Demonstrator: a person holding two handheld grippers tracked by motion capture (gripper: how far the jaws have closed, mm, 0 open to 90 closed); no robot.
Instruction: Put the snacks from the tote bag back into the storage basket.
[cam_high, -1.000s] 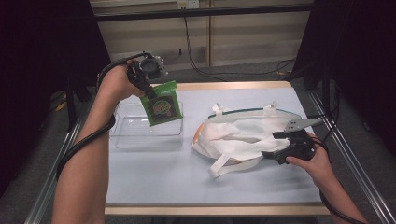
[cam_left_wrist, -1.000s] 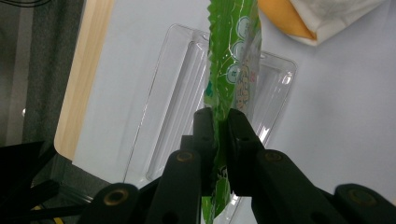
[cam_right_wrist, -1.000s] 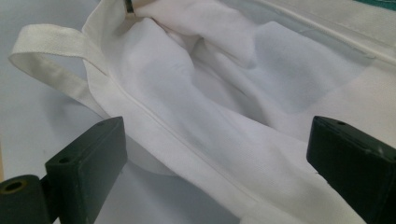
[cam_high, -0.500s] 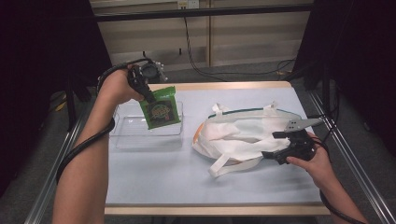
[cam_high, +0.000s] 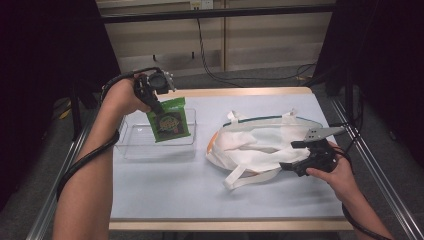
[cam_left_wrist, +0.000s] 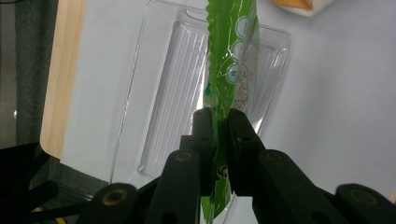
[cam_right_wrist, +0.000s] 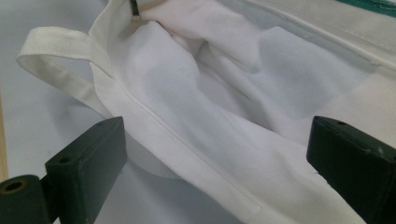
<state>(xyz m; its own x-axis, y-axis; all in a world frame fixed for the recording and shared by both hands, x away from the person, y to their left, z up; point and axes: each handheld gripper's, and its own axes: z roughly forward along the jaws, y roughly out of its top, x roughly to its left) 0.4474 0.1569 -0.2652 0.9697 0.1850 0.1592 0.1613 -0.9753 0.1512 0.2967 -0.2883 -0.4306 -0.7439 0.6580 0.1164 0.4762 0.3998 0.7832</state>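
My left gripper (cam_left_wrist: 220, 122) clenched on green packet (cam_high: 169, 120), lifted over clear tray (cam_high: 131, 146); right gripper (cam_right_wrist: 215, 154) spread wide by white bag (cam_high: 265, 142), ready to hold mouth open.

The green snack packet (cam_high: 168, 120) is a flat, glossy foil pouch with a round printed picture on the front and crimped edges. It hangs upright, tilted a little, pinched by its top corner in the left tool (cam_left_wrist: 219, 126), right above the clear plastic tray (cam_high: 132, 145) on the left of the bench. From the left gripper view it shows edge-on, a thin green strip over the ribbed tray bottom.
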